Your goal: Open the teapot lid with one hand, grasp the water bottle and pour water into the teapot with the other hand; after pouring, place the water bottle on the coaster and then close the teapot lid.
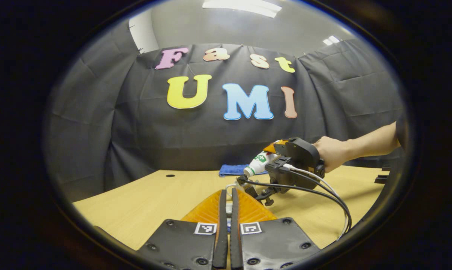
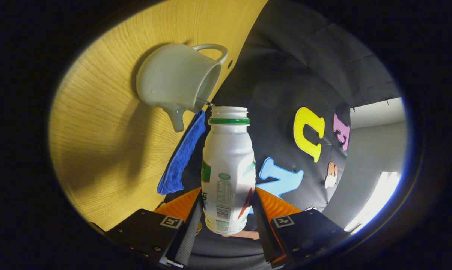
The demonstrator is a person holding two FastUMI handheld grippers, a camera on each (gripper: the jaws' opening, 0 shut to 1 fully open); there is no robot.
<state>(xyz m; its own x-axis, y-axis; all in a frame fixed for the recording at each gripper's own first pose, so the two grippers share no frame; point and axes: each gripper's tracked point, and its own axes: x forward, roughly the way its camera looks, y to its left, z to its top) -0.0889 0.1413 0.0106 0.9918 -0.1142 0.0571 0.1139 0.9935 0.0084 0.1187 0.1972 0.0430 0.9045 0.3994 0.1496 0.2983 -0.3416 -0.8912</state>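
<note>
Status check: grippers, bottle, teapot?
Right gripper clamps water bottle, tipped at open teapot, thin stream running. Left gripper nearly closed. Blue cloth beside teapot.

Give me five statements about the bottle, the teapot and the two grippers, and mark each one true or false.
1. The right gripper is shut on the water bottle. True.
2. The bottle has its cap on. False: its mouth is open, with only a green ring below the thread.
3. The teapot has its lid on. False: its top opening is uncovered, and the bottle's mouth points at it.
4. A blue cloth lies on the wooden table by the teapot. True.
5. The left gripper has its fingers spread wide. False: they stand close together, with a small pale thing between them that I cannot identify.
</note>
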